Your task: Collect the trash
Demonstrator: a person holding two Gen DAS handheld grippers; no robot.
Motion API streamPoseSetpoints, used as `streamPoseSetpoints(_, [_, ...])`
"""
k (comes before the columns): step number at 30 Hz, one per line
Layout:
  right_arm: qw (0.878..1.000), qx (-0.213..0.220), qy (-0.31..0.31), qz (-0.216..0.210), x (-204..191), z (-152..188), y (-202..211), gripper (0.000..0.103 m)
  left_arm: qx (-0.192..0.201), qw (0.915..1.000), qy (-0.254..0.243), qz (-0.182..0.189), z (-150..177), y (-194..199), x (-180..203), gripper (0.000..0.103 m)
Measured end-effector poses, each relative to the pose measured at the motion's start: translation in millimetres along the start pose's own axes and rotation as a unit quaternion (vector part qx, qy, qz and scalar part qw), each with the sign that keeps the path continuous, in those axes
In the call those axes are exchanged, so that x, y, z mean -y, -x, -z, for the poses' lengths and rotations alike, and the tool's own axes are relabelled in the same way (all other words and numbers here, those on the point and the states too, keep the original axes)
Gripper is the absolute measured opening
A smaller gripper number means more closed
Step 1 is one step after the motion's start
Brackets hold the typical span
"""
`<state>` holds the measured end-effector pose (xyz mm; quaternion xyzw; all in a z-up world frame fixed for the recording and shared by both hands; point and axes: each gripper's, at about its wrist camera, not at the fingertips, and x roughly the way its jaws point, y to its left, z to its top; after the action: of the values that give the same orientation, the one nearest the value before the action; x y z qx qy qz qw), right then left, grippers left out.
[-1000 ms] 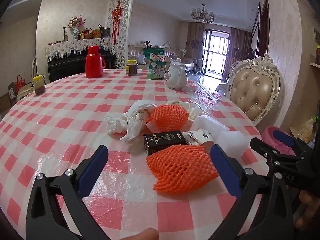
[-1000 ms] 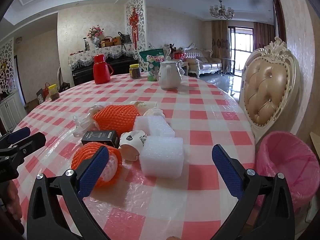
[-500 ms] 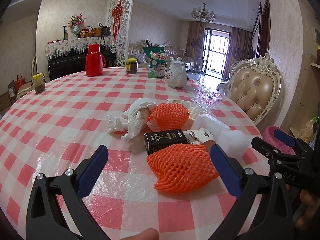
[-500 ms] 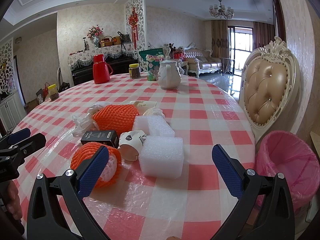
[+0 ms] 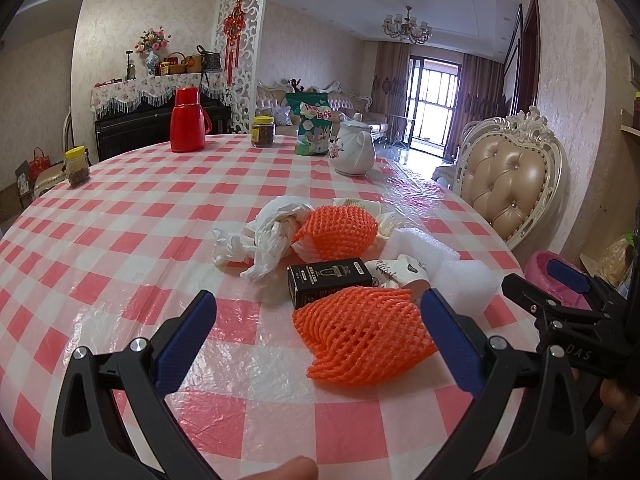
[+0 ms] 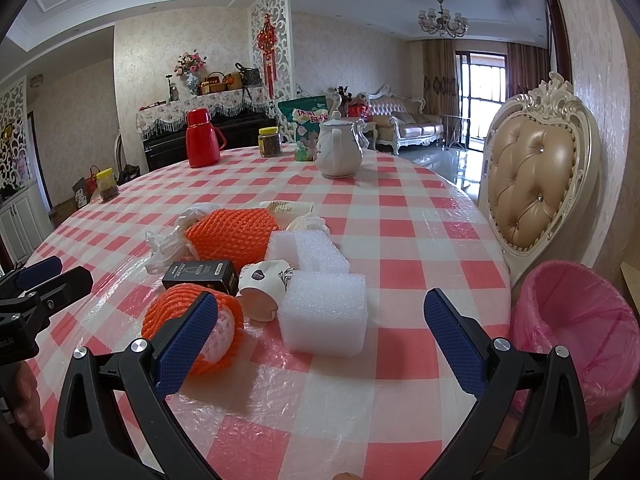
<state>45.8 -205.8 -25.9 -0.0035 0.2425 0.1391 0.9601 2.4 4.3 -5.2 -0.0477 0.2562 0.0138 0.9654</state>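
Note:
A pile of trash lies on the checked table: a near orange foam net [image 5: 366,334] [image 6: 192,320], a far orange net [image 5: 338,232] [image 6: 232,238], a black box [image 5: 330,280] [image 6: 200,274], a paper cup [image 6: 262,288] [image 5: 400,270], two white foam blocks [image 6: 324,318] [image 6: 306,250], and a crumpled white plastic bag [image 5: 260,240]. My left gripper [image 5: 320,340] is open just before the near net. My right gripper [image 6: 320,338] is open just before the near foam block. A pink-lined bin [image 6: 576,328] [image 5: 556,276] stands beside the table on the right.
A white teapot [image 5: 352,150] [image 6: 338,152], red thermos [image 5: 186,120], green snack bag [image 5: 314,124] and jars [image 5: 263,131] [image 5: 77,166] stand at the table's far side. A padded chair [image 6: 536,184] stands behind the bin.
Both grippers have barely shifted; the trash pile sits in the same place and nothing was taken hold of.

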Motion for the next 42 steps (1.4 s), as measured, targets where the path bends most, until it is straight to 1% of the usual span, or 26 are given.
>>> streamPoseSetpoints(42, [1.0,-0.003,-0.002,-0.002,-0.1,1.4,-2.0,0.097,-0.002,1.0,0.001,0.0,2.0,-0.3,-1.2,0.099])
